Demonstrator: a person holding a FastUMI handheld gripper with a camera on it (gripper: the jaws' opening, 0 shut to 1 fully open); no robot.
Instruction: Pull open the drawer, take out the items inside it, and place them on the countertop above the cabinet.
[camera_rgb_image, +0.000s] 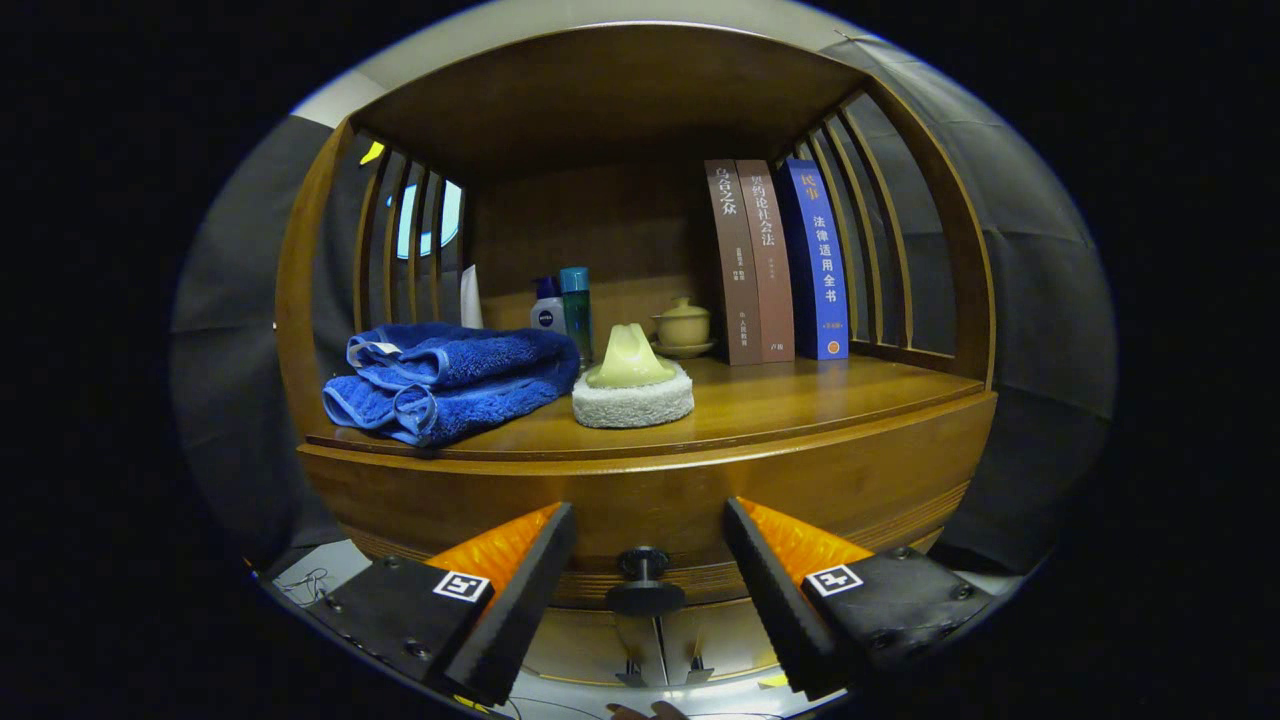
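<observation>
The gripper (648, 560) stands wide open, gripping nothing, with the drawer knob (643, 580) between its fingers but clear of both, which suits closing on the knob. The knob sits on the drawer front (660, 500), which looks shut, so any contents are hidden. Above the knob, on the worktop (800, 395), lie a folded blue towel (450, 380) and a sponge pad (632, 390). Whether these came from the drawer cannot be told. Books (775, 260) stand behind.
</observation>
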